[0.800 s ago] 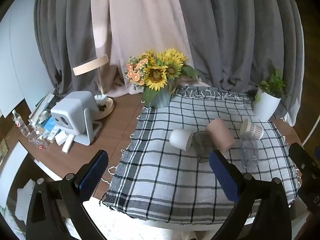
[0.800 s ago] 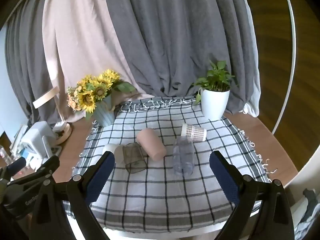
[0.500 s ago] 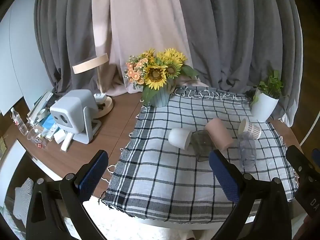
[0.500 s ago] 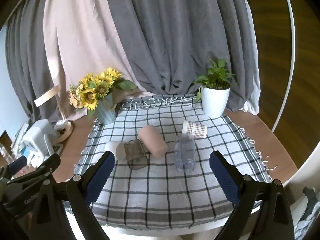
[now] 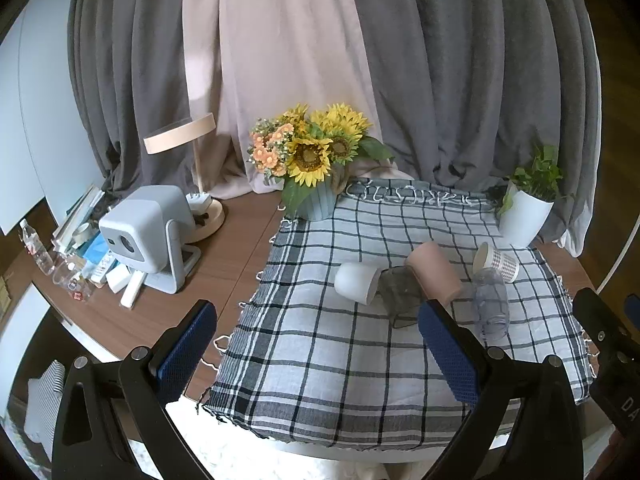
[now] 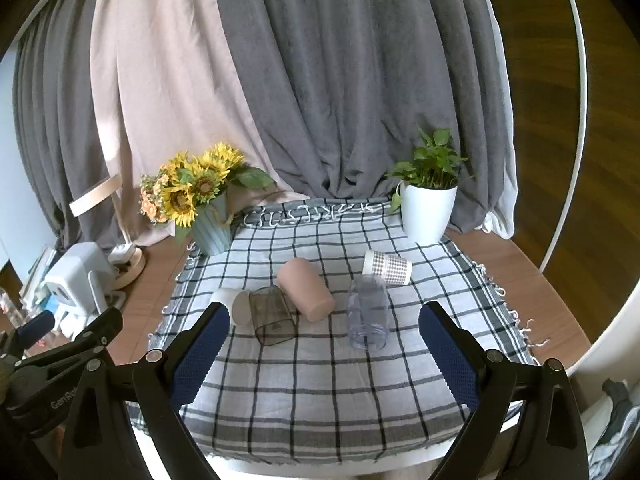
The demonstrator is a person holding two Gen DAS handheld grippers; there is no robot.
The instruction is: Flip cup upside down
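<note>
Both grippers hang over the near edge of the checked cloth [image 6: 320,392], jaws spread wide and holding nothing: the left gripper [image 5: 318,344] sits toward the left of the cloth, the right gripper [image 6: 324,344] toward its middle. Five cups lie on their sides in a loose cluster at mid-cloth: a white cup [image 6: 225,298] at the left, a smoky cup [image 6: 273,315] touching it, a pink cup [image 6: 306,290] against the smoky one, a clear cup [image 6: 368,312] just to the right, and a patterned cup [image 6: 387,267] beyond it. The task does not say which cup is meant, so picking the wrong one is the first hazard. The three left cups touch; closing on one is likely to nudge its neighbours and set them rolling. The clear and smoky cups show weak outlines against the cloth, so the jaws may be misaligned and pinch a thin wall or slip off. A cup on its side can roll away under one-sided contact. The loose cloth may bunch beneath a finger that comes in low. The plant pot [image 6: 427,211] and vase [image 6: 212,232] stand at the far edge, well apart from the cluster.
</note>
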